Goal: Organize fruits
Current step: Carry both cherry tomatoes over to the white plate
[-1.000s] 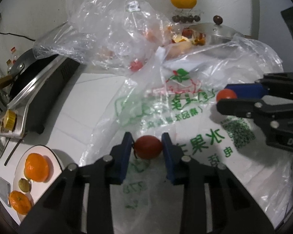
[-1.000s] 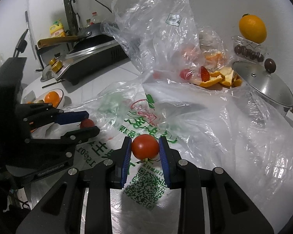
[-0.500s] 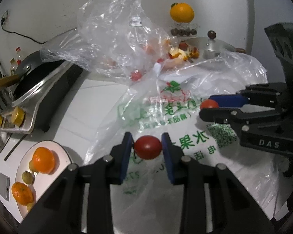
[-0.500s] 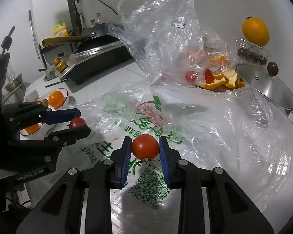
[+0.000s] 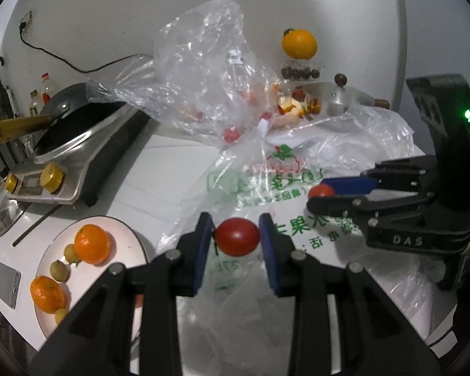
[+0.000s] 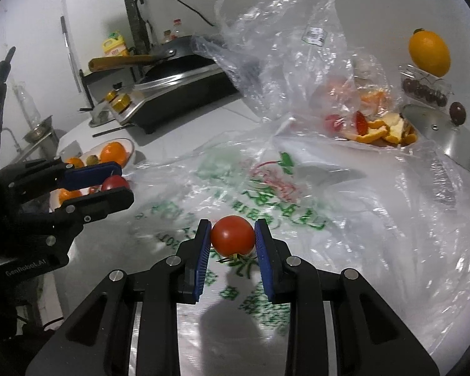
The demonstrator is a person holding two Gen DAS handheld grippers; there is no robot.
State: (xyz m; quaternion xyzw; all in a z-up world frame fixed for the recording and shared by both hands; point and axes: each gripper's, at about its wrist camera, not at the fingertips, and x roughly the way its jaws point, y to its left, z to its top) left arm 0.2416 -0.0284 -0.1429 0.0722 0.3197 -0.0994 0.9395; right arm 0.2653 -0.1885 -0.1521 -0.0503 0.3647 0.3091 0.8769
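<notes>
Tongs on the left (image 5: 236, 239) gripped a small dark-red round tomato (image 5: 237, 240) between their blue pads, above a crumpled clear plastic bag printed with green characters (image 5: 285, 169) spread over the white counter (image 5: 159, 188). Right tongs (image 6: 232, 236) were clamped on a second, brighter red tomato (image 6: 232, 235), its green stalk pointing down. Near the left tongs sat a round white plate (image 5: 127, 235) with two oranges (image 5: 92, 243) and several small greenish fruits (image 5: 59, 270), possibly grapes. A silver pot lid (image 6: 454, 147) lay beside orange peel (image 6: 382, 131).
</notes>
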